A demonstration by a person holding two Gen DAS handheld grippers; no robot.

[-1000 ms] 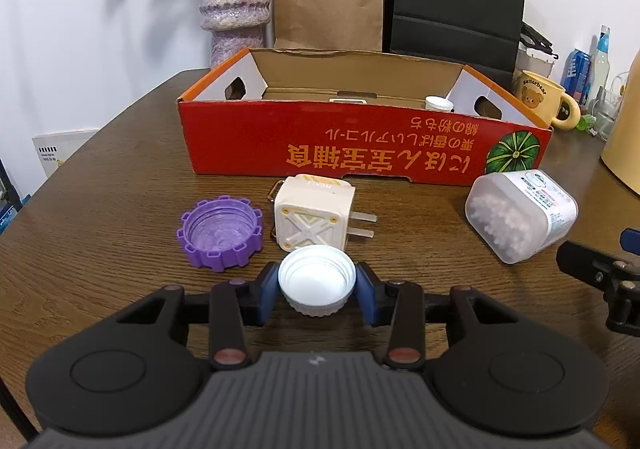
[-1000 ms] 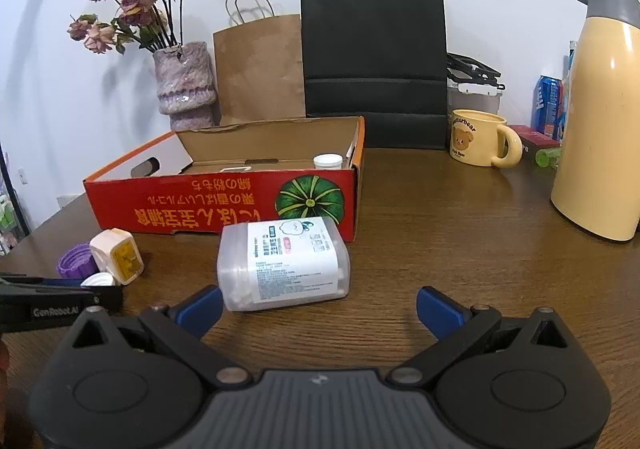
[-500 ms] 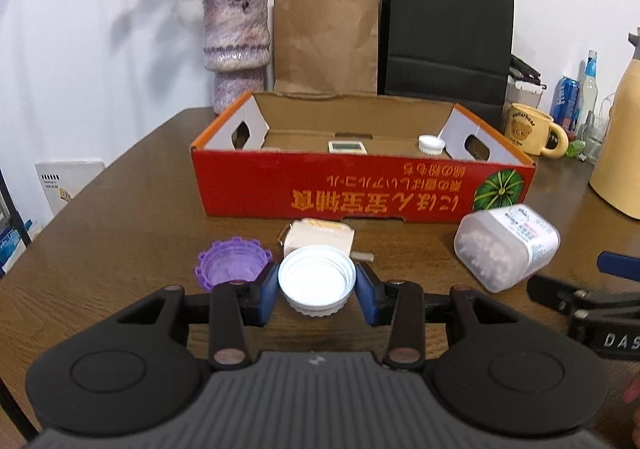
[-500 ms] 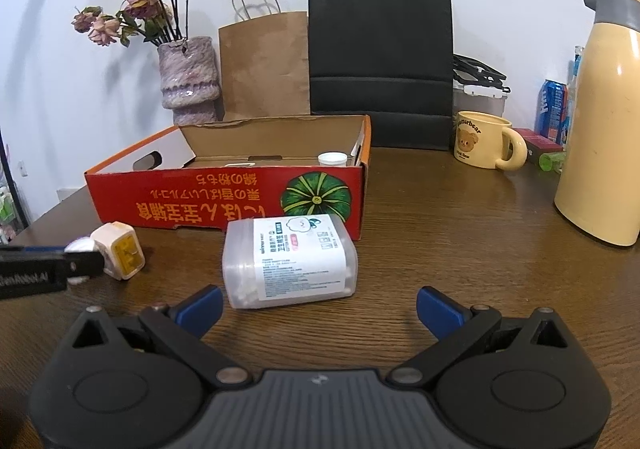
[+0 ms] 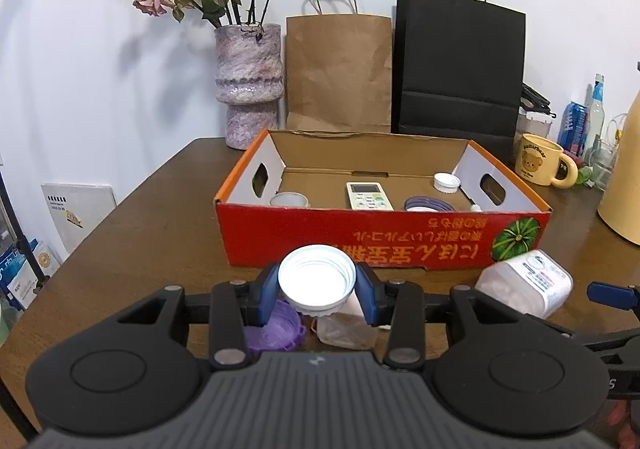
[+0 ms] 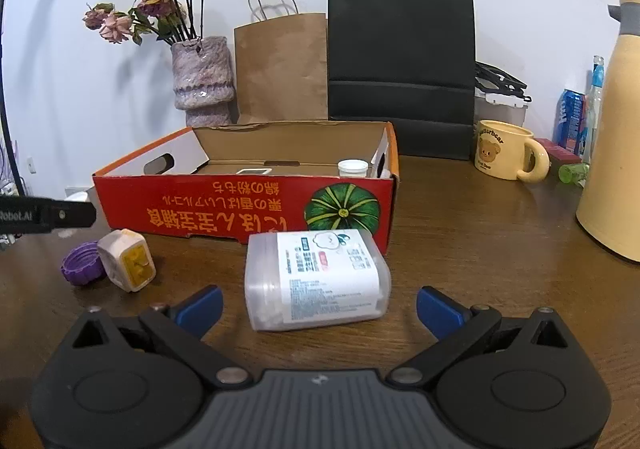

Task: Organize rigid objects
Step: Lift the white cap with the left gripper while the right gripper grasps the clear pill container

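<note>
My left gripper (image 5: 317, 291) is shut on a white round lid (image 5: 317, 280) and holds it above the table, in front of the red cardboard box (image 5: 384, 237). Below it lie a purple lid (image 5: 272, 331) and a white plug adapter (image 5: 347, 329), also in the right wrist view: purple lid (image 6: 82, 264), adapter (image 6: 127, 260). The box holds a remote (image 5: 368, 196), a small white cap (image 5: 447, 181), a purple lid (image 5: 428, 205) and a clear cup (image 5: 289, 200). My right gripper (image 6: 318, 305) is open, its fingers either side of a clear cotton-swab box (image 6: 316, 285) lying on the table.
A vase of dried roses (image 5: 249, 89), a brown paper bag (image 5: 338, 73) and a black bag (image 5: 460, 69) stand behind the box. A yellow bear mug (image 6: 506, 155), a cream thermos (image 6: 612, 129) and bottles stand at the right. The table's left edge is near.
My left gripper has risen with the white lid off the table, so the box's inside now shows. The right gripper has moved slightly closer to the cotton-swab box.
</note>
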